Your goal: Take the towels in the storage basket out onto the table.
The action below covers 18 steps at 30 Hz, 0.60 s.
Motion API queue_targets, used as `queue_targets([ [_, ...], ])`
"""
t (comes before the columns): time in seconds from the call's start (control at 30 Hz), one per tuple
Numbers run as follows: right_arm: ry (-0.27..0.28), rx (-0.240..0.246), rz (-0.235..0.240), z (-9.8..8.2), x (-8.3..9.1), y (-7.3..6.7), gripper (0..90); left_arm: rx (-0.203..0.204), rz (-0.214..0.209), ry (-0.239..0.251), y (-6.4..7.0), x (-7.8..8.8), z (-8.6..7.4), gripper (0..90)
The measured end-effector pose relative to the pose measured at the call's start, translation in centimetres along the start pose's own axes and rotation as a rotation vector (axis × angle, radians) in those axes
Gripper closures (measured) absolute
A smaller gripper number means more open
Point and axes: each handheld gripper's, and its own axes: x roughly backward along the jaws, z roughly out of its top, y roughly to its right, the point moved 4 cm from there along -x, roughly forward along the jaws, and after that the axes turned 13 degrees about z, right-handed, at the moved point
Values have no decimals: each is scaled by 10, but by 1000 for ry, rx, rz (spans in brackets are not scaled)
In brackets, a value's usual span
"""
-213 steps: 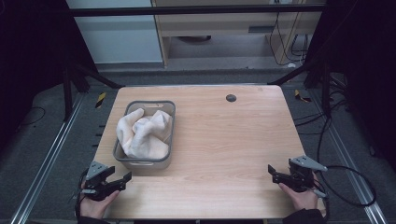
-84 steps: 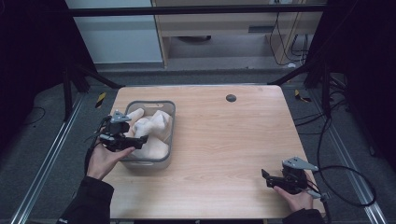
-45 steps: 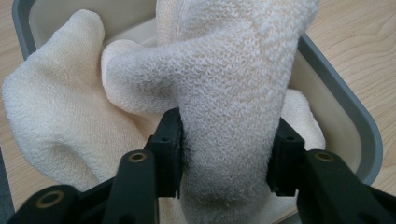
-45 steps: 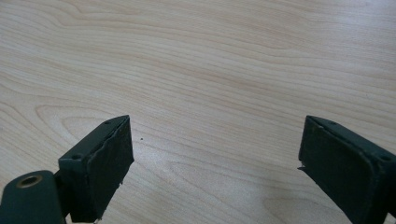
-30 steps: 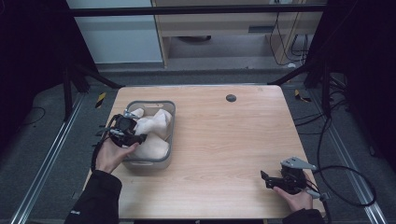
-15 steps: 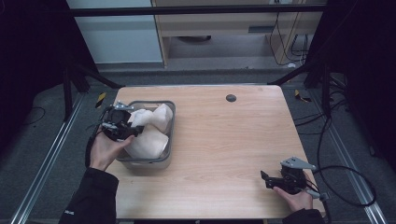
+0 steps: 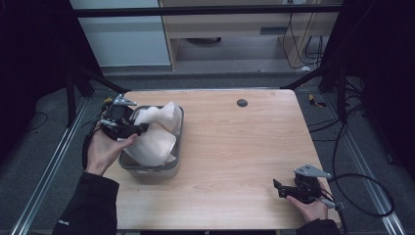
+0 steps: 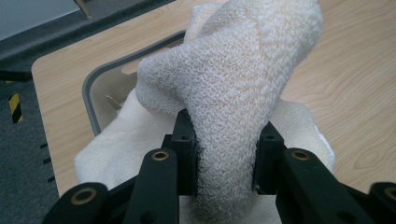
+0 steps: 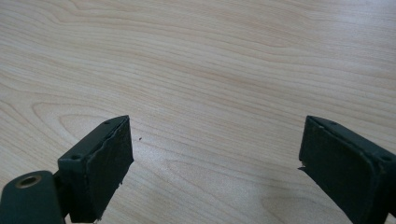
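Towel [image 8: 243,84] clenched between left tongs [image 8: 224,158] above grey bin [image 7: 147,169]; right tongs [image 9: 215,154] released.

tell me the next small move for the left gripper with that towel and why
Probably lift a little higher. The left gripper is clamped on a fold of the white towel, but the rest of the cloth sits in the grey bin, so it needs more height before carrying it over the bare table.

Left gripper [image 7: 128,129] raised, jaws clamped, right gripper [image 7: 283,188] low, jaws wide apart
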Motion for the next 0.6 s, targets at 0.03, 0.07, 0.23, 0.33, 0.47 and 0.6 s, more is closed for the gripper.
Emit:
queue_targets([
  [0.03,0,-1,1,0,0,0,98,-1,-1,0,0,1,1,679],
  [0.07,0,-1,1,0,0,0,98,1,-1,1,-1,2,3,679],
  [0.23,1,-1,2,0,0,0,97,-1,-3,1,-4,8,10,679],
  [0.33,1,-6,2,0,0,0,97,-12,-5,0,-4,14,14,679],
  [0.47,3,-4,1,0,0,0,97,-23,-7,9,-4,23,22,680],
  [0.6,3,-4,2,0,0,1,96,-37,-5,7,-3,29,29,679],
])
